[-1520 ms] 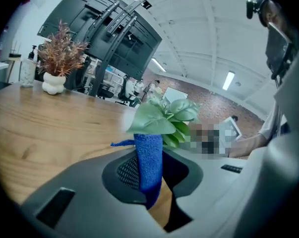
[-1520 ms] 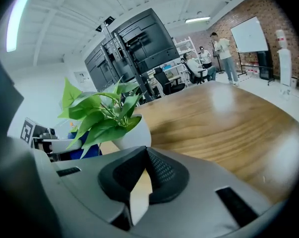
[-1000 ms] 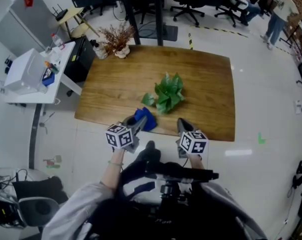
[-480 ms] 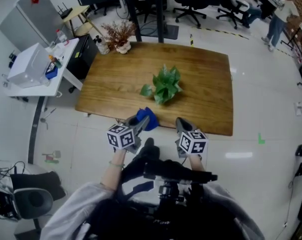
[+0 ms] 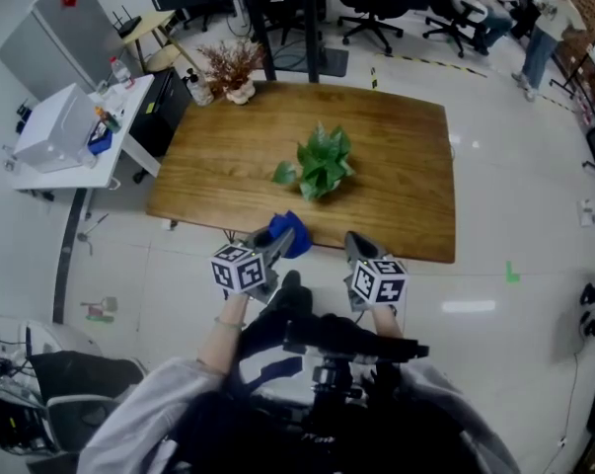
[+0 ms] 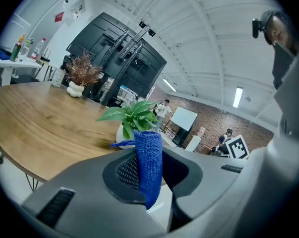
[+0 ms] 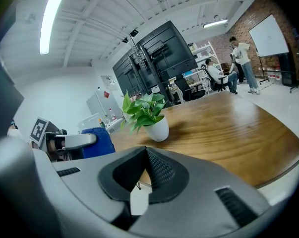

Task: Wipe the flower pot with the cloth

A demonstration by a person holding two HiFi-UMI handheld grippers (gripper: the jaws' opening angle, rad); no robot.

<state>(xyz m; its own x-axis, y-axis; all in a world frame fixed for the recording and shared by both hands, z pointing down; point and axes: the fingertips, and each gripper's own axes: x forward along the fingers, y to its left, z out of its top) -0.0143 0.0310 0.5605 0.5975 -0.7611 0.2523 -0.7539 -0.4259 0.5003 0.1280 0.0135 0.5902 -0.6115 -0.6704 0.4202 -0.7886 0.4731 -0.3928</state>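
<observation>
While both grippers hang at the near edge of the one wooden counter (image 5: 406, 166), only one of the two carries anything. The left gripper (image 6: 150, 150) has its fingers clamped on a single blue cloth (image 6: 150, 165), which hangs folded between them. The right gripper (image 7: 147, 155) has its fingers pressed together with nothing between them. One flower pot (image 7: 157, 129), white and holding green leaves, stands upright near the middle of the counter, apart from both grippers and not touched by the cloth. One white vase of dried stems (image 5: 233, 72) stands at the counter's far left corner, well apart from the flower pot.
</observation>
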